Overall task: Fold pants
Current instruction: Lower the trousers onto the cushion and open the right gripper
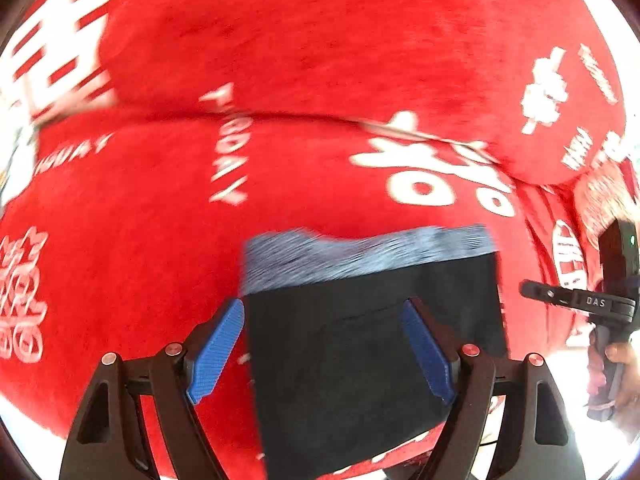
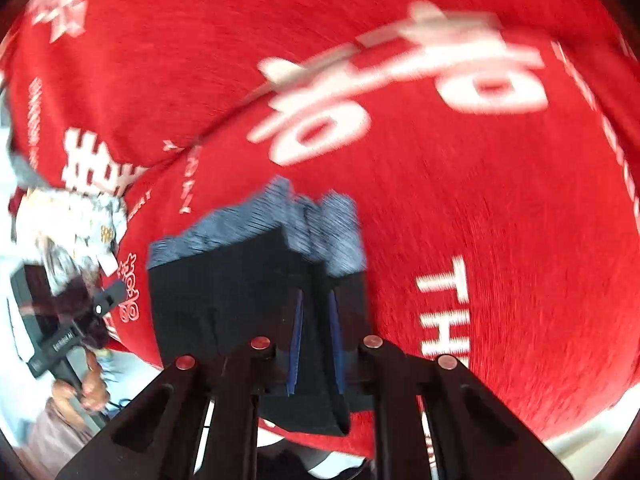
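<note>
Folded black pants [image 1: 360, 360] with a grey waistband [image 1: 360, 256] lie on a red blanket. My left gripper [image 1: 322, 304] hovers over them, open. One of its blue pads [image 1: 218, 350] is beyond the pants' left edge and the other is above the black cloth; neither touches it. In the right wrist view the pants [image 2: 224, 292] look bunched, and their waistband [image 2: 340, 232] rises on the right side. My right gripper [image 2: 314, 294] is shut on a ridge of the black cloth. Each gripper appears at the edge of the other's view, held by a hand [image 2: 84, 392].
The red blanket [image 1: 320, 60] with white lettering covers nearly the whole surface, and a crease [image 1: 280, 114] runs across it. Its near edge gives way to a pale surface [image 2: 580, 432]. A patterned cloth [image 2: 80, 216] lies off the blanket's left side.
</note>
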Demonstrator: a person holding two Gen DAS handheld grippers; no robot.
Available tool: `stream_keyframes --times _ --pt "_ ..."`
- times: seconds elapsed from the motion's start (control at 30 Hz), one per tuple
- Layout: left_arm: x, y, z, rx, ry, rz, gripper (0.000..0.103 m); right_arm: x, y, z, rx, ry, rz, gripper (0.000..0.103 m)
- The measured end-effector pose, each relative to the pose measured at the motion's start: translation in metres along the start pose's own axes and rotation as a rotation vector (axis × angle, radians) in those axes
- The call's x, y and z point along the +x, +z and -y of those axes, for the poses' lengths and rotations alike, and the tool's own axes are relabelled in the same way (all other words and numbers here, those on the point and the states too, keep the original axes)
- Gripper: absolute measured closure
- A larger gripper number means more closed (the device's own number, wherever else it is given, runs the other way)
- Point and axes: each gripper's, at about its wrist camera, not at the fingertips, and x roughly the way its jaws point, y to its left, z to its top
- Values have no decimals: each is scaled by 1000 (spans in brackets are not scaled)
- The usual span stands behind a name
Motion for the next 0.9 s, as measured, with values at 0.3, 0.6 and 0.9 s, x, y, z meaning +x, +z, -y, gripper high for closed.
stream_keyframes --times 0.3,0.6,0.9 --pt "89 19 0 -56 80 -54 21 66 25 -32 -94 -73 -31 97" --pt "49 4 -9 -42 199 -101 20 43 14 -33 -60 -111 -32 89" --pt "2 -29 7 -58 254 -97 0 12 -36 -39 -26 -154 -62 67"
